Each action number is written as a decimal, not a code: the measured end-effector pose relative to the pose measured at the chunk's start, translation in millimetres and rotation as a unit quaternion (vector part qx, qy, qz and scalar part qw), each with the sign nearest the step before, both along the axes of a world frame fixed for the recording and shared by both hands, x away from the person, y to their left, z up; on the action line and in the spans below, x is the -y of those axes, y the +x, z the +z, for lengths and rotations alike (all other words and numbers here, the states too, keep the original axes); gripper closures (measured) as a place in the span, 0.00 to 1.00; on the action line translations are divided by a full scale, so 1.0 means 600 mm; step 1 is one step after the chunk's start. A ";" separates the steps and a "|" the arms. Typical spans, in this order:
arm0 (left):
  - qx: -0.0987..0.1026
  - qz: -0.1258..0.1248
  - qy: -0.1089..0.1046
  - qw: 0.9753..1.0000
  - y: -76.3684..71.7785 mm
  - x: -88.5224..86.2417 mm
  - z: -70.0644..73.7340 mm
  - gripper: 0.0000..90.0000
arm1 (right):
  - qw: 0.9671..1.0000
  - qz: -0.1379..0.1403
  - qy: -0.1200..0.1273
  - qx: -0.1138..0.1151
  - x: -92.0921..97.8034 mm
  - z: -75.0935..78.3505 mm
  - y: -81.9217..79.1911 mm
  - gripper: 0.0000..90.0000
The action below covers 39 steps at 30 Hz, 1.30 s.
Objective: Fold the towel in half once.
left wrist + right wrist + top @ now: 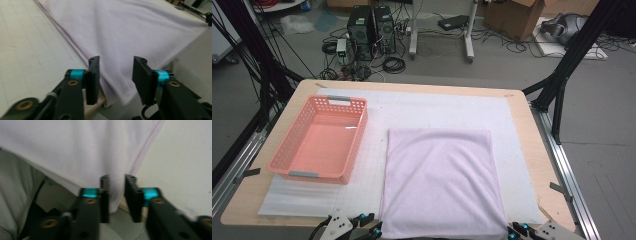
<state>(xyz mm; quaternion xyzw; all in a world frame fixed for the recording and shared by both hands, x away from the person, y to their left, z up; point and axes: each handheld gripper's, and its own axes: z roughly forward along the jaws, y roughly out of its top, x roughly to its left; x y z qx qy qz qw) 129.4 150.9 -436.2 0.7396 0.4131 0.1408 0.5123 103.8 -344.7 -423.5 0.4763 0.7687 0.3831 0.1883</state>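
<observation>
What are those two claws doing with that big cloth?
A person holds a claw in each hand at the near corners of a pale purple cloth lying flat on the table. The left claw and the right claw are both open around the cloth's edge, not yet pinching it. A pink basket sits beside it.

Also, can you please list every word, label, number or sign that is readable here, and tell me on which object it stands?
There is no readable text.
The cloth, the pink basket and the white mat bear no print.
The cardboard box on the floor shows no legible marking.
The left gripper and the right gripper carry no lettering.
</observation>
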 end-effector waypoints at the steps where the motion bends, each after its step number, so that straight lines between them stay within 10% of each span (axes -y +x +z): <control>1: 0.003 0.003 -0.001 1.000 0.008 -0.001 0.002 0.56 | 1.000 -0.003 0.004 0.006 0.001 0.001 0.003 0.72; 28: -0.040 -0.055 0.057 0.996 0.219 0.089 -0.026 0.56 | 1.000 -0.002 -0.024 0.013 -0.053 -0.022 0.231 0.72; 35: -0.026 -0.053 0.097 0.993 0.220 0.101 -0.025 0.93 | 0.999 0.024 -0.044 -0.013 -0.061 -0.031 0.258 0.97; 39: -0.022 -0.054 0.089 0.994 0.218 0.099 -0.024 0.96 | 0.998 0.029 -0.050 -0.008 -0.060 -0.029 0.256 0.98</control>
